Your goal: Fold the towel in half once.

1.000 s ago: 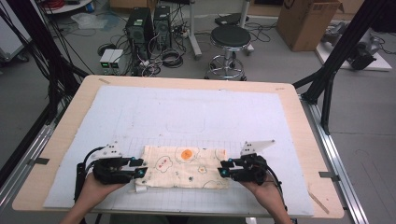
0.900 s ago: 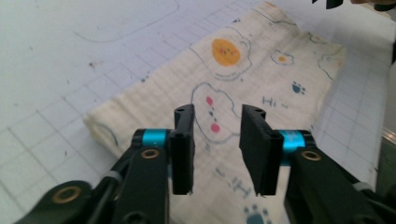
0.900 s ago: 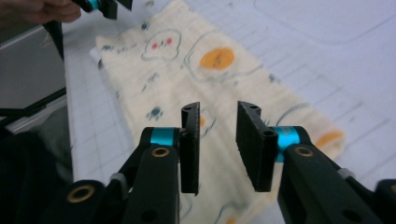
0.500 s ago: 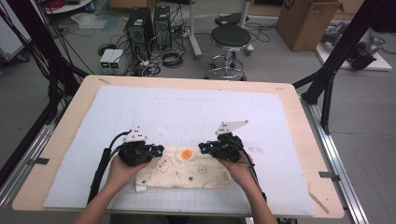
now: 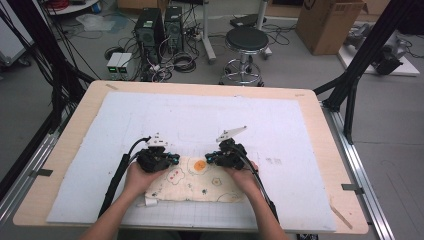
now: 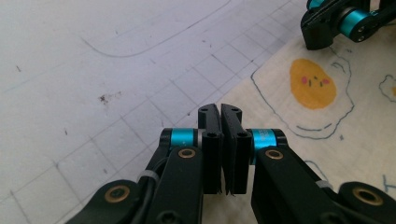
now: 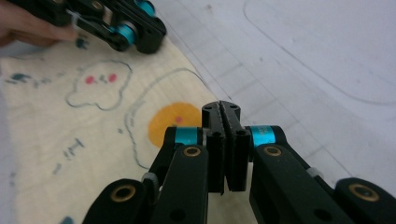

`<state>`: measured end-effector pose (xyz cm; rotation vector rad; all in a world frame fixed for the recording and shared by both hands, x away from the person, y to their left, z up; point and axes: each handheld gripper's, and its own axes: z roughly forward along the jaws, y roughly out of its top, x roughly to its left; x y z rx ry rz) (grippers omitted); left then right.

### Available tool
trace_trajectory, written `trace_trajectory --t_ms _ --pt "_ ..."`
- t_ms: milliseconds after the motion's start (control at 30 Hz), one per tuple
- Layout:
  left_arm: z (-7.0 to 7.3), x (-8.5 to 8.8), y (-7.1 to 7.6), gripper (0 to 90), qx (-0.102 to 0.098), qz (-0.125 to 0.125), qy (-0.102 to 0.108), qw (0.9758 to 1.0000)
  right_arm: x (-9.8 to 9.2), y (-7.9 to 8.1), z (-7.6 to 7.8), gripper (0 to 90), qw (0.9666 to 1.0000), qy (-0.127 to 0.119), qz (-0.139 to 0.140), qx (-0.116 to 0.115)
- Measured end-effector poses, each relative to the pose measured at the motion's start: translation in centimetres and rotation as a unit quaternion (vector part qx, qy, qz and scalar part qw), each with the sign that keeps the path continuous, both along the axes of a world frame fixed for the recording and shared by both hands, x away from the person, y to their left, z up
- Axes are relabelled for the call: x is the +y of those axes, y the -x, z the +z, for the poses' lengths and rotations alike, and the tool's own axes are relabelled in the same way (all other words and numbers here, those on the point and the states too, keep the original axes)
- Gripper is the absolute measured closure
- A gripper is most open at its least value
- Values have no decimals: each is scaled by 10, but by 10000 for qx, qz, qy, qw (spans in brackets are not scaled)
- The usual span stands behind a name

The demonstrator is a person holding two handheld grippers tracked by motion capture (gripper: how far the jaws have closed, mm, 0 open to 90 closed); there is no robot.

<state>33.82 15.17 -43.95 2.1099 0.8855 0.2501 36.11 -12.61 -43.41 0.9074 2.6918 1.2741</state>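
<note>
Left tool (image 5: 173,159) and right tool (image 5: 210,158) both have jaws pressed together; each looks pinched on the far edge of the printed cloth (image 5: 197,183), though the fabric between the pads isn't clearly visible. Since a second ago both tools have moved in from the cloth's outer ends toward the middle, near the orange egg print (image 5: 199,165). Cloth now reads narrower left to right, so my guess is it's being bunched or folded inward. It lies at the near edge of the white gridded mat (image 5: 200,120) on the table (image 5: 320,125). Beyond, a stool (image 5: 246,42) on the floor.
</note>
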Motion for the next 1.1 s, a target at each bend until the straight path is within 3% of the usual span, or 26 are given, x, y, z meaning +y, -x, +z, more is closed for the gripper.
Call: trace_trajectory --t_ms 233,467,933,1100 --pt "0 1 2 849 -79 -11 -153 9999 -3 -1 -5 891 9997 196 -22 131" --pt "3 12 5 815 -201 9 -391 9990 -17 2 -6 891 9997 129 -138 127" --pt "1 40 10 813 -181 274 -271 9991 -65 18 -6 882 9990 124 -423 58" --pt "1 43 9 811 -180 312 -236 9991 -80 21 -5 877 9986 143 -507 40"
